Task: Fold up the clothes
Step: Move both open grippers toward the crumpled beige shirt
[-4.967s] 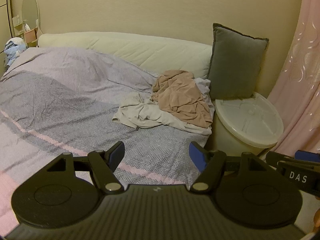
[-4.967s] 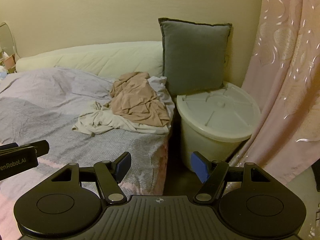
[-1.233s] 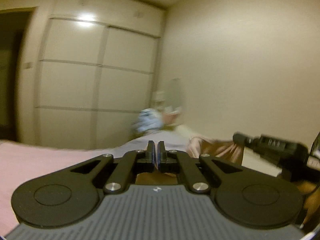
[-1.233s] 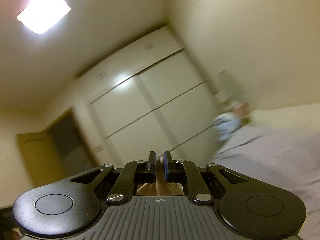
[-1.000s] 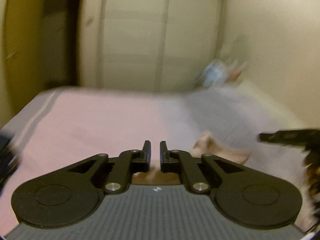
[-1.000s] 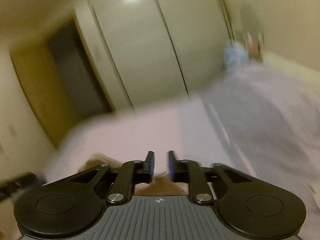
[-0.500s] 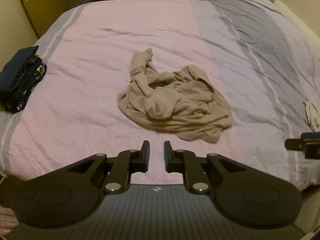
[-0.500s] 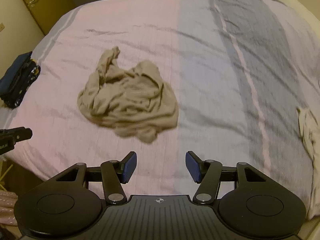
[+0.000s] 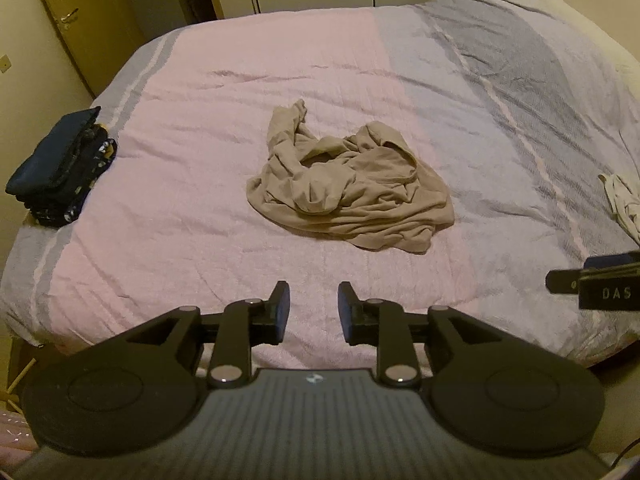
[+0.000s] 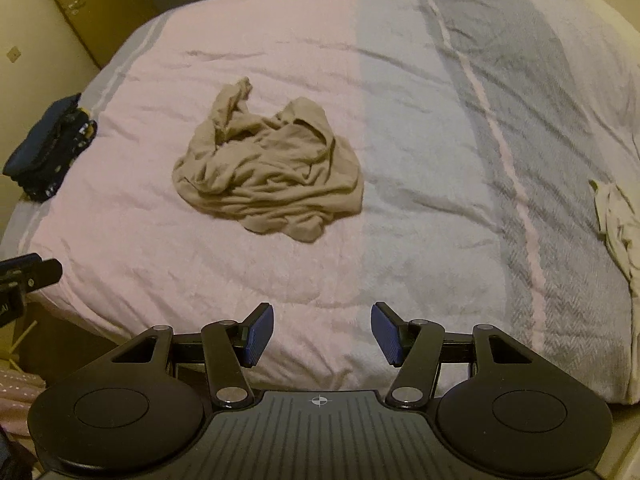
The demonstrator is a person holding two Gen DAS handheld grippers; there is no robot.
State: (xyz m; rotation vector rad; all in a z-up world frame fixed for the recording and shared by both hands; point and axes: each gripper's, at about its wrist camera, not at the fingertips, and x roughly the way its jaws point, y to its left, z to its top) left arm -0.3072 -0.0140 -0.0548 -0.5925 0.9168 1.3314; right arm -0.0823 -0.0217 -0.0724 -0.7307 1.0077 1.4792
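Tan and soft, the crumpled shirt [image 9: 348, 192] now lies in a heap on the pink part of the bed [image 9: 168, 184], no longer on the pile by the pillow. The left gripper [image 9: 314, 312] has just been opening and holds nothing. The right gripper [image 10: 322, 334] stands wide and empty too.

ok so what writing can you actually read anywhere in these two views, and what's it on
"DAS": white letters on the right gripper, seen at the right edge of the left wrist view.
White letters on the left gripper, at the left edge of the right wrist view: cut off, unreadable.
Nothing readable on the beige garment or bedspread.
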